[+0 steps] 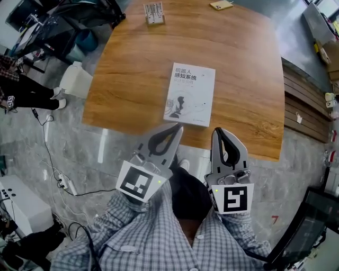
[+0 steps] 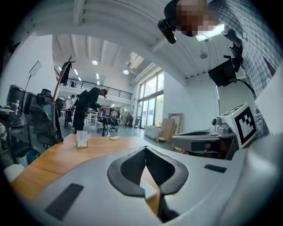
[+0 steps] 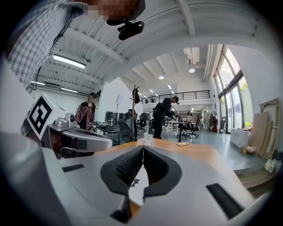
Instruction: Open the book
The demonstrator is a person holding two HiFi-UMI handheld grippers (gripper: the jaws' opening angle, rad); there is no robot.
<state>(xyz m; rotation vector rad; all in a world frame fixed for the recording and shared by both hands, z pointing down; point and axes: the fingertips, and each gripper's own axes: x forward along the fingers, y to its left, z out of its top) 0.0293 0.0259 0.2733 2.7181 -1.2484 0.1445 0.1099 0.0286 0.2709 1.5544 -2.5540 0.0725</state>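
A closed white book (image 1: 189, 95) lies flat on the wooden table (image 1: 132, 79), near its front edge. My left gripper (image 1: 177, 128) hovers just in front of the book's near left corner, with its jaws shut and nothing in them. My right gripper (image 1: 218, 131) is level with it, off the near right corner, also shut and empty. In the left gripper view the tips of the left gripper (image 2: 145, 148) meet, and a strip of the book (image 2: 149, 189) shows below them. The right gripper view shows the right gripper (image 3: 143, 148) closed the same way above the book (image 3: 136, 187).
A small card stand (image 1: 154, 12) and a yellow flat object (image 1: 221, 5) sit at the table's far edge. A white container (image 1: 77, 79) stands on the floor to the left, near a person's legs (image 1: 26, 95). Cables run over the floor, and wooden boards (image 1: 304, 106) lie to the right.
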